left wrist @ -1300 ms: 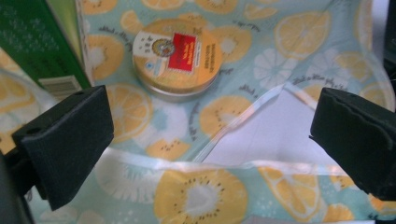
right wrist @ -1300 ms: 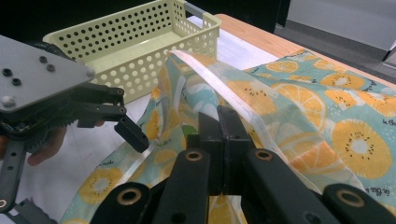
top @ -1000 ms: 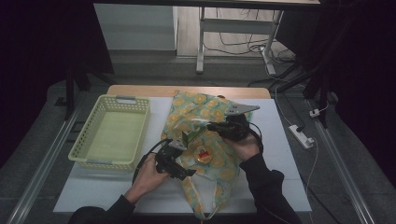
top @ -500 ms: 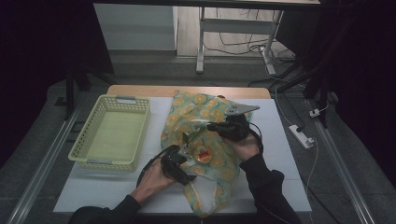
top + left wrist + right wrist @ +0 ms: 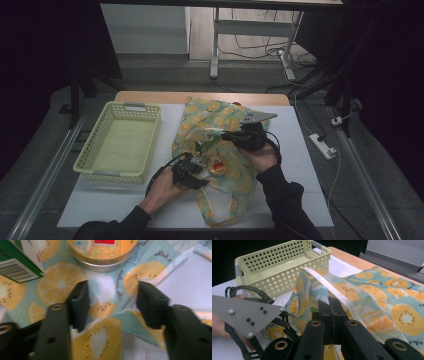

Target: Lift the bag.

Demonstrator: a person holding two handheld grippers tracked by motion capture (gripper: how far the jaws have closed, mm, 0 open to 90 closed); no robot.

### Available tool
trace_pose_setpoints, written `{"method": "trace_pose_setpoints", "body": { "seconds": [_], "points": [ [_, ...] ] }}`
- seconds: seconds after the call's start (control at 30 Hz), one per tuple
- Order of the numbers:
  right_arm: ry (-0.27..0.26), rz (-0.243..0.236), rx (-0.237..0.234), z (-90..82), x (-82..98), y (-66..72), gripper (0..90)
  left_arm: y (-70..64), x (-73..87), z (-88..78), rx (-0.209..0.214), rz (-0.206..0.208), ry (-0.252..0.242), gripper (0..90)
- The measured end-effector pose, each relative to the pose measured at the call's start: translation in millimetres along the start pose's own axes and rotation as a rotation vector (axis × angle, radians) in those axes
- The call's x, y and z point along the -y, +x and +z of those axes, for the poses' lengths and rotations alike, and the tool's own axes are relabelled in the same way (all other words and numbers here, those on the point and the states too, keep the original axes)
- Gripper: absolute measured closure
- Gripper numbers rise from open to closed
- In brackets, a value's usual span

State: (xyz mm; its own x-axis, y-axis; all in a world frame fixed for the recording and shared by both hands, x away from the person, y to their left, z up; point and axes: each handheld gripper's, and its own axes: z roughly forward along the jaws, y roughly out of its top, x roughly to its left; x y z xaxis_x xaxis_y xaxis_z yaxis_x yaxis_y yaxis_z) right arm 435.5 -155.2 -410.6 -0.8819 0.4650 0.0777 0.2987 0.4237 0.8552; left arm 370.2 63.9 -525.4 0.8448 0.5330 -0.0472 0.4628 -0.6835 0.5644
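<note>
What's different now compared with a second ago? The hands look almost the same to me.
The left gripper has shifted forward and to the right, toward the round tin on the fruit-print bag; its jaws are open around a fold of the fabric. The right gripper stays shut on the bag's edge, holding it raised. The green carton, the tin and the yellow basket have not moved.

Lab, dark curtains [image 5: 45,50], floor cables [image 5: 260,47], power strip [image 5: 322,146]
</note>
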Motion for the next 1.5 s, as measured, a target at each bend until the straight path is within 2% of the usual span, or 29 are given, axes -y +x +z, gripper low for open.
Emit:
{"method": "trace_pose_setpoints", "body": {
  "seconds": [0.1, 0.33, 0.4, 0.53, 0.6, 0.83, 0.97, 1.2, 1.5],
  "points": [
    [0.001, 0.000, 0.001, -0.4, -0.2, 0.0, 89.2, -0.7, -1.3, -0.4, -0.005, -0.005, 0.006, 58.8],
    [0.003, 0.000, -0.001, 0.2, 0.1, -0.1, 89.2, -0.1, -2.5, 1.1, 0.036, -0.019, -0.007, 83.1],
    [0.003, 0.000, -0.001, 0.2, 0.0, 0.0, 89.2, -0.5, -3.0, 1.3, 0.042, -0.038, -0.007, 88.0],
    [0.003, 0.001, 0.001, 0.2, 0.2, -0.5, 89.2, -1.0, -4.4, 0.9, 0.036, -0.061, 0.000, 89.1],
    [0.003, 0.001, 0.000, 0.3, 0.2, -0.4, 89.2, 0.1, -4.9, 0.6, 0.045, -0.086, 0.000, 89.3],
    [0.000, 0.004, 0.001, -0.6, -0.3, -0.8, 89.3, 2.2, -5.9, -6.4, 0.068, -0.118, -0.016, 89.5],
    [-0.003, 0.006, 0.003, -1.9, -1.4, -0.3, 89.4, 2.7, -7.5, -16.7, 0.079, -0.111, -0.040, 89.4],
    [-0.005, -0.004, 0.006, -4.9, -5.5, 0.9, 89.4, 4.9, -7.8, -33.9, 0.127, -0.126, -0.098, 89.5],
    [-0.009, -0.009, -0.010, -9.1, -11.3, 5.5, 89.6, 4.8, -14.2, -59.9, 0.162, -0.125, -0.174, 89.5]
  ]
}}
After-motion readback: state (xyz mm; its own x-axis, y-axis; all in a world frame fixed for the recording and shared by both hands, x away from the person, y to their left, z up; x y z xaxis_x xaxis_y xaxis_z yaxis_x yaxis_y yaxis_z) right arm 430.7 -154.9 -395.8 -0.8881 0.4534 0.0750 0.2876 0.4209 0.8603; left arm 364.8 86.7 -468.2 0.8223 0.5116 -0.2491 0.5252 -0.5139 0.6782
